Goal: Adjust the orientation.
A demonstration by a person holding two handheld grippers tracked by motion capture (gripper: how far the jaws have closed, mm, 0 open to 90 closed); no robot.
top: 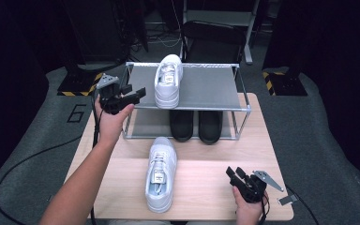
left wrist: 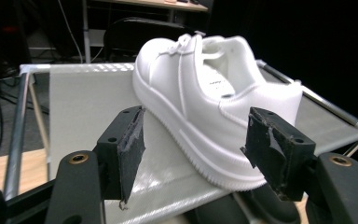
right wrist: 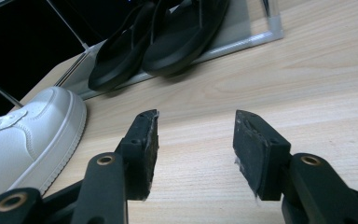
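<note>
One white sneaker stands on the top shelf of a metal shoe rack, toe toward the back. My left gripper hovers just left of its heel, open, with nothing between its pads. A second white sneaker lies on the wooden table in front of the rack. Near the table's front right corner my right gripper is open and empty, pointing toward the table sneaker and the rack.
A pair of black slippers sits on the rack's lower shelf. A dark chair stands behind the rack. Cables trail on the grey floor to the left, and yellow-black striped bases stand at both sides.
</note>
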